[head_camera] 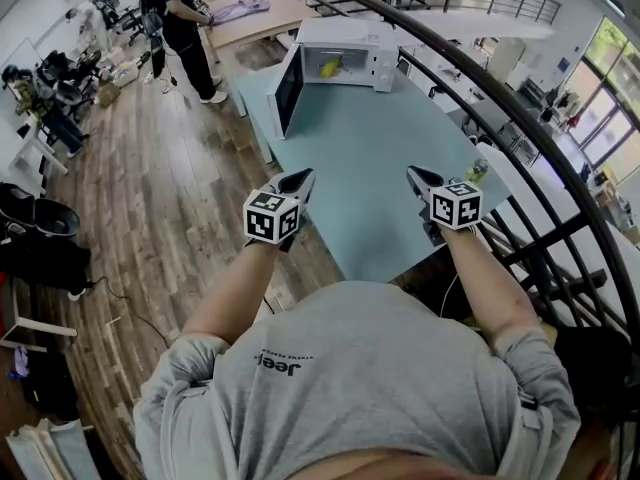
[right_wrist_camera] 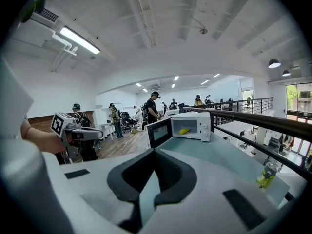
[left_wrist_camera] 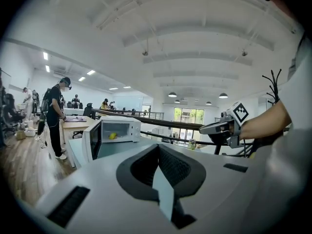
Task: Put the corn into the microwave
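Note:
The white microwave [head_camera: 380,63] stands at the far end of the light blue table [head_camera: 370,168], with its door [head_camera: 288,88] swung open to the left. The yellow corn [head_camera: 330,66] lies inside it, and shows in the left gripper view [left_wrist_camera: 112,136] and the right gripper view [right_wrist_camera: 184,130]. My left gripper [head_camera: 300,183] and right gripper [head_camera: 420,178] hover side by side over the table's near part, well short of the microwave. Both point at it with jaws shut and nothing in them [left_wrist_camera: 161,179] [right_wrist_camera: 148,189].
A green and yellow bottle [head_camera: 478,171] stands near the table's right edge. A dark curved railing [head_camera: 500,98] runs close along the right side. A person [head_camera: 185,28] stands at a wooden table [head_camera: 250,18] beyond the microwave. Wood floor lies to the left.

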Demonstrator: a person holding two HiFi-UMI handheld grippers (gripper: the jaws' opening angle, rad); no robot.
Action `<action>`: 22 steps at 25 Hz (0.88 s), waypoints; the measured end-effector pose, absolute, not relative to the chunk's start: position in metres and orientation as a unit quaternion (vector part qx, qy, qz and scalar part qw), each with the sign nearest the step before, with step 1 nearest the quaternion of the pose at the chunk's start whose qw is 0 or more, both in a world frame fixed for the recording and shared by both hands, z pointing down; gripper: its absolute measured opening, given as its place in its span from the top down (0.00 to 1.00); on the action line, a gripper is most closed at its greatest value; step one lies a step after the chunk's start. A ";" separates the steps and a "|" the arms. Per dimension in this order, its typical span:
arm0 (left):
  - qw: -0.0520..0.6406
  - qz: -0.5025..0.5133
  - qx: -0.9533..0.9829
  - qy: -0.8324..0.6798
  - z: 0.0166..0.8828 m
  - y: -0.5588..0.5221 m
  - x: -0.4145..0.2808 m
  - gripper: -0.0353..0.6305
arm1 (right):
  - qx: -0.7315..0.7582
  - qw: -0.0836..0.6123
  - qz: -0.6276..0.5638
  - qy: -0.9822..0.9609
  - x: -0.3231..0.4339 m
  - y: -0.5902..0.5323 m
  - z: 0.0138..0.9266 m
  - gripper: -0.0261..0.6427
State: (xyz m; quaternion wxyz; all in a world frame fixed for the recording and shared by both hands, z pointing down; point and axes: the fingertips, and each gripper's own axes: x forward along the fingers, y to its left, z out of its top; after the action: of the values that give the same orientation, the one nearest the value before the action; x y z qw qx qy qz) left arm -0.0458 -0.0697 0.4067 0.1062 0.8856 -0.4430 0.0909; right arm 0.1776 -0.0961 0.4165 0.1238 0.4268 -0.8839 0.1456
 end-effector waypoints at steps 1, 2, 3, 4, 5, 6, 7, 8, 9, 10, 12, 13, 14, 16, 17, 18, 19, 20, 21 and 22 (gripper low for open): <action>0.106 0.092 0.888 -0.437 0.405 -0.070 -0.056 0.92 | 0.430 0.119 0.146 -0.883 0.169 -0.095 0.415 0.94; 0.107 0.093 0.891 -0.432 0.405 -0.069 -0.065 0.92 | 0.432 0.115 0.147 -0.882 0.161 -0.092 0.415 0.94; 0.110 0.093 0.893 -0.425 0.406 -0.066 -0.074 0.92 | 0.435 0.110 0.151 -0.881 0.155 -0.087 0.417 0.94; 0.113 0.093 0.896 -0.419 0.407 -0.064 -0.080 0.92 | 0.438 0.107 0.157 -0.879 0.151 -0.082 0.420 0.94; 0.115 0.092 0.898 -0.414 0.407 -0.063 -0.084 0.92 | 0.442 0.105 0.163 -0.876 0.150 -0.078 0.424 0.94; 0.116 0.091 0.900 -0.410 0.409 -0.064 -0.088 0.92 | 0.446 0.104 0.169 -0.873 0.149 -0.076 0.429 0.94; 0.117 0.093 0.901 -0.407 0.411 -0.065 -0.092 0.92 | 0.449 0.103 0.176 -0.870 0.148 -0.074 0.435 0.94; 0.118 0.095 0.902 -0.405 0.413 -0.066 -0.097 0.92 | 0.451 0.101 0.184 -0.867 0.146 -0.074 0.439 0.94; 0.119 0.099 0.902 -0.404 0.416 -0.067 -0.104 0.92 | 0.453 0.098 0.191 -0.865 0.143 -0.073 0.443 0.94; 0.119 0.102 0.901 -0.404 0.419 -0.067 -0.111 0.92 | 0.454 0.095 0.195 -0.864 0.140 -0.073 0.444 0.94; 0.121 0.105 0.900 -0.405 0.422 -0.066 -0.125 0.92 | 0.455 0.088 0.197 -0.864 0.134 -0.073 0.443 0.94; 0.122 0.105 0.900 -0.406 0.423 -0.067 -0.129 0.92 | 0.456 0.084 0.197 -0.864 0.133 -0.074 0.441 0.94; 0.124 0.104 0.899 -0.407 0.424 -0.068 -0.133 0.92 | 0.458 0.080 0.198 -0.863 0.133 -0.076 0.439 0.94; 0.126 0.103 0.898 -0.408 0.425 -0.071 -0.136 0.92 | 0.458 0.078 0.199 -0.863 0.132 -0.079 0.438 0.94; 0.125 0.102 0.898 -0.409 0.424 -0.073 -0.137 0.92 | 0.456 0.080 0.198 -0.864 0.132 -0.081 0.437 0.94; 0.124 0.101 0.898 -0.411 0.424 -0.074 -0.138 0.92 | 0.455 0.082 0.196 -0.865 0.131 -0.081 0.437 0.94; 0.123 0.098 0.897 -0.413 0.423 -0.076 -0.139 0.92 | 0.454 0.085 0.194 -0.866 0.131 -0.083 0.436 0.94; 0.124 0.095 0.896 -0.415 0.422 -0.077 -0.139 0.92 | 0.454 0.087 0.192 -0.866 0.132 -0.084 0.435 0.94; 0.124 0.094 0.896 -0.416 0.422 -0.078 -0.139 0.92 | 0.454 0.089 0.190 -0.866 0.133 -0.086 0.435 0.94; 0.124 0.093 0.896 -0.417 0.423 -0.078 -0.139 0.92 | 0.455 0.093 0.187 -0.866 0.134 -0.088 0.434 0.94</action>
State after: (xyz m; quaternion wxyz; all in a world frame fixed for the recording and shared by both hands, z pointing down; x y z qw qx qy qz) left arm -0.1389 -0.0783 0.4226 0.1243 0.8956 -0.4168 0.0932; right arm 0.1341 -0.0877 0.4344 0.0931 0.4551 -0.8657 0.1866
